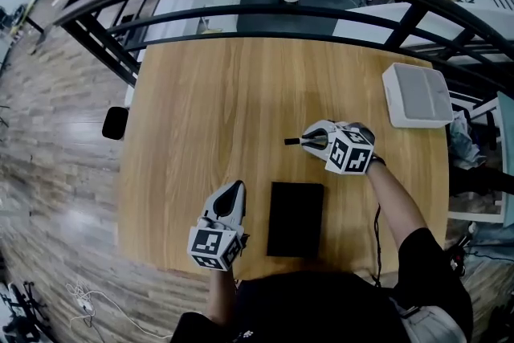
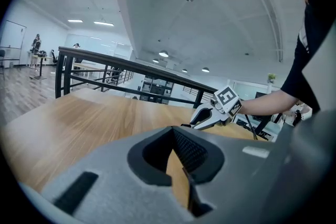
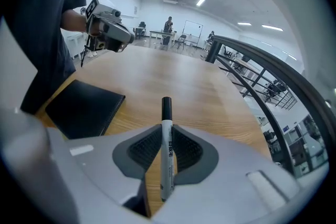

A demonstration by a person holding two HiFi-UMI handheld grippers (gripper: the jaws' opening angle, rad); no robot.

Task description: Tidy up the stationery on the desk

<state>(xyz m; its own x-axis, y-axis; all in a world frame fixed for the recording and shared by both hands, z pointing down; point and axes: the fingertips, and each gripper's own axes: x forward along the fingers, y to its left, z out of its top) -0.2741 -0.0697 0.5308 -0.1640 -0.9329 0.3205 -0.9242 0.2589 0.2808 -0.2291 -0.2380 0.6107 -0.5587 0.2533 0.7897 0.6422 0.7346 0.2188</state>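
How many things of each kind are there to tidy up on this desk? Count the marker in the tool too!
Marker: 1, gripped in the right tool
Black notebook: 1
White box: 1
Total: 3

A white marker [image 3: 167, 149] with a black cap is sitting pinched between the pads of the right claw [image 1: 307, 142]. Its capped end is sticking out past the tips, above the table [image 1: 241, 92]. A flat black notebook [image 1: 295, 218] is lying closed near the table's front edge, its long sides running away from the person.
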